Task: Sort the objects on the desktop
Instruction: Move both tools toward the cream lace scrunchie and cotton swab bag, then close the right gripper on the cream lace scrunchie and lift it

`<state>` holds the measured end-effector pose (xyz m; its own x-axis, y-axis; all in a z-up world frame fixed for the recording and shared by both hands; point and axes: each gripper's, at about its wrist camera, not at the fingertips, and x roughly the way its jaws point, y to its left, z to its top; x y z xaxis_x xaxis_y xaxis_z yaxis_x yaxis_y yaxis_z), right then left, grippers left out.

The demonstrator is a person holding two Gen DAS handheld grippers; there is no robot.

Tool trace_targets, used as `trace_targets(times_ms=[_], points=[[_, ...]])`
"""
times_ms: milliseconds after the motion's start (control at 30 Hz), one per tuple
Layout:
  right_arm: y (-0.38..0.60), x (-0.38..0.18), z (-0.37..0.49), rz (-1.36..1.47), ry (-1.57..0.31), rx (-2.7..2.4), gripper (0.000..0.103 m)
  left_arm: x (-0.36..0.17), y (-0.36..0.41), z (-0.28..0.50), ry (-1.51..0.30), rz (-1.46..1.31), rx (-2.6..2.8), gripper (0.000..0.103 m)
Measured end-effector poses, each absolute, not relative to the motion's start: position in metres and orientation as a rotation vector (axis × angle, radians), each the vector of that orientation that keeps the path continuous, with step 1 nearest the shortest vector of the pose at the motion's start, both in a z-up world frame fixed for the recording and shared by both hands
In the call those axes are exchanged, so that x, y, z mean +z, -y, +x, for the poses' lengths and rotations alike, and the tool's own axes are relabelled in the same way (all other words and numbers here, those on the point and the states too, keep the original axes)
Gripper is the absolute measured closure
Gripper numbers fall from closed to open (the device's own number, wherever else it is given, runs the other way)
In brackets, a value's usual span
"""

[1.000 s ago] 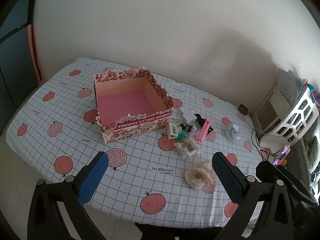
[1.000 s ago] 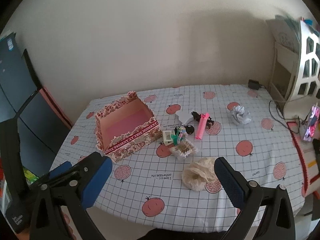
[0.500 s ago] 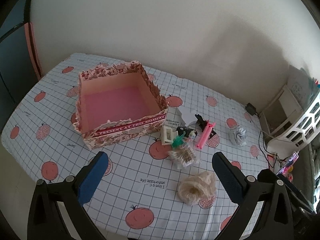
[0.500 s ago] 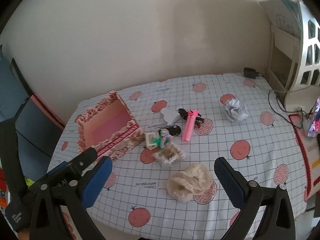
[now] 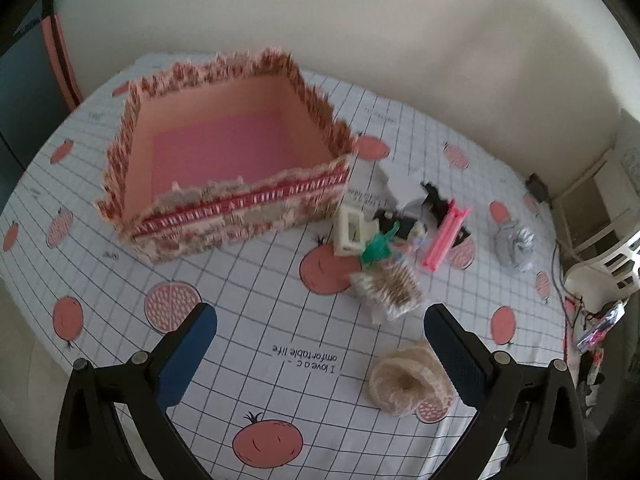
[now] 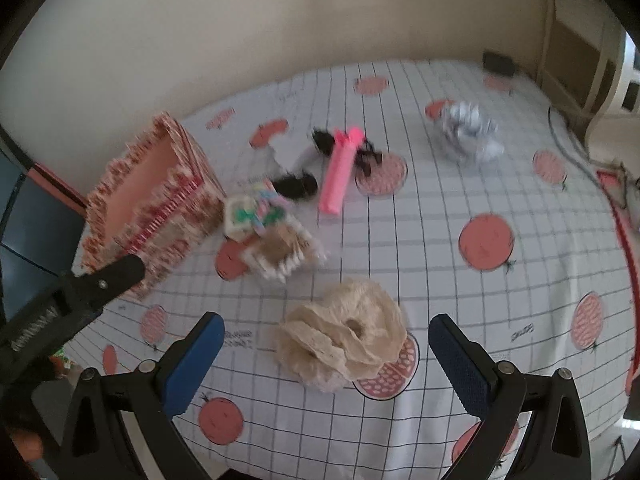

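This looked like a home, likely a living or bedroom corner. Ahead of the claws stood a table under a grid tablecloth printed with pomegranates, set against a plain wall, with a white openwork shelf unit and trailing cables to the right.

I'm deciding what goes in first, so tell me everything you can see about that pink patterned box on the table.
The box is an open, lidless square container, seemingly cardboard, with floral red-and-cream outer walls, a scalloped rim and a red band of blurred lettering along its front. Inside, the walls are peach and the floor pink, and nothing lies in it. It stands upright on the fruit-print tablecloth, left of the clutter of small items. A cream frame-like piece sits close by its front right corner; whether they touch is unclear. Neither gripper touches it.
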<state>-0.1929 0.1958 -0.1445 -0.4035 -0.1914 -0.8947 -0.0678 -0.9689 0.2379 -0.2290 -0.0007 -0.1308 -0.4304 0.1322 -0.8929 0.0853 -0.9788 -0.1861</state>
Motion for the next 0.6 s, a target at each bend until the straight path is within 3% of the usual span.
trace_targets(times_ms=[600], points=[[-0.192,-0.226,-0.213,1.878,0.301,-2.424,0.0,-0.185,-0.018,-0.26,0.186,-1.886,2.52,0.0]])
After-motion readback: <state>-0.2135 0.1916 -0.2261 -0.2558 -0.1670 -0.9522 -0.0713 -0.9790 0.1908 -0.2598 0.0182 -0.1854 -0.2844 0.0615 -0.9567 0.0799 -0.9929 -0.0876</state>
